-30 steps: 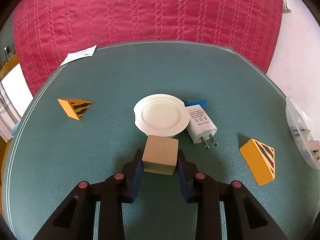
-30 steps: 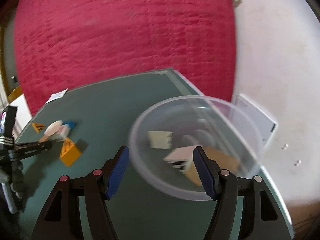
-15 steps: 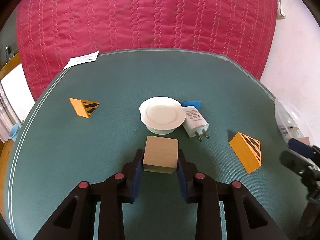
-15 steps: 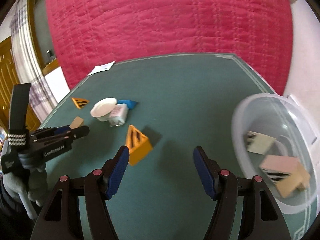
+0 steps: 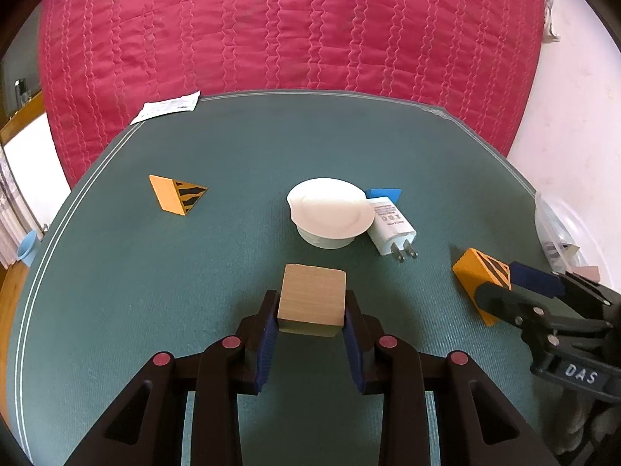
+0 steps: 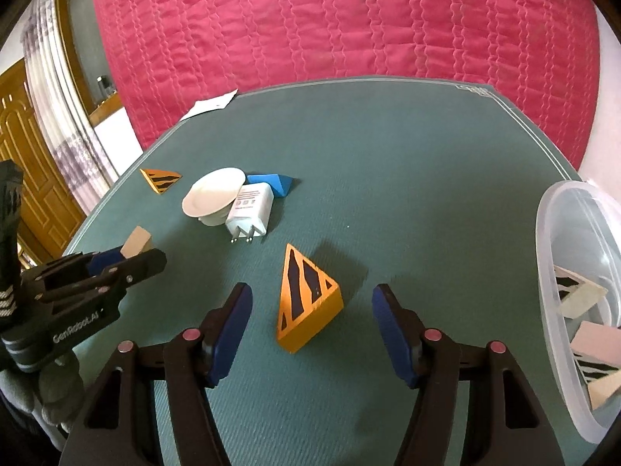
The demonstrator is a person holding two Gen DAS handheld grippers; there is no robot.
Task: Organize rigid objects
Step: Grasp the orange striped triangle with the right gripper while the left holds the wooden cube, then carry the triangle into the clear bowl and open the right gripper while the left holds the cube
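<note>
meanwhile left gripper [image 5: 311, 306] clamps wooden block [image 5: 312, 298]; right gripper [image 6: 310, 306] closing around orange wedge [image 6: 306, 298].

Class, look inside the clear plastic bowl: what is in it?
Inside the clear plastic bowl lie pale striped blocks, at least two; the frame edge hides how many more there are.

I read "GenRobot.AI" in white on left gripper [image 6: 128, 260] body, right wrist view. "DAS" in white on right gripper [image 5: 504, 287] housing, left wrist view (likely partial word). Small print on white charger [image 5: 392, 225] label and on paper slip [image 5: 167, 106]: illegible to me.
</note>
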